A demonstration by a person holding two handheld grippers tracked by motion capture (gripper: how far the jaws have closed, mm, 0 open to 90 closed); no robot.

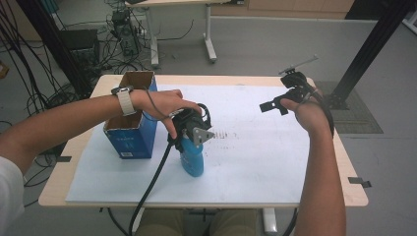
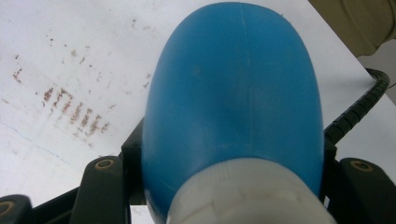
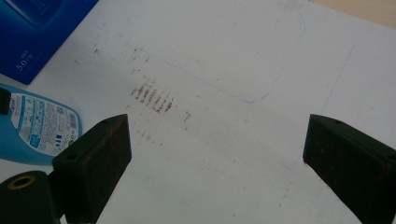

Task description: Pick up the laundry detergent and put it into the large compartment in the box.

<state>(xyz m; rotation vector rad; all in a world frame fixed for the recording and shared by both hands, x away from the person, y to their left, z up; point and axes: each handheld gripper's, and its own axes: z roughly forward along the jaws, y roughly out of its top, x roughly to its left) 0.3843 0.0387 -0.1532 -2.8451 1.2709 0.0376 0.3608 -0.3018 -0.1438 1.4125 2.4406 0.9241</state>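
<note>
A blue plastic bottle (image 1: 193, 161) with a white cap stands on the white sheet, just right of the blue box. My left gripper (image 1: 191, 140) comes down on it from above and is shut on its upper part. In the left gripper view the bottle (image 2: 233, 102) sits between the two black jaws of the left gripper (image 2: 231, 189), with the white cap nearest the camera. My right gripper (image 1: 279, 100) is held above the table's far right, jaws wide apart. The right gripper (image 3: 219, 156) has nothing between its jaws, and the bottle's label (image 3: 37, 126) shows at the left.
An open blue cardboard box (image 1: 132, 129) stands at the left of the white sheet (image 1: 255, 157), also seen as the box (image 3: 42, 32). Brown smudges (image 3: 152, 97) mark the sheet's middle. Table edges, cables and a black frame post lie beyond.
</note>
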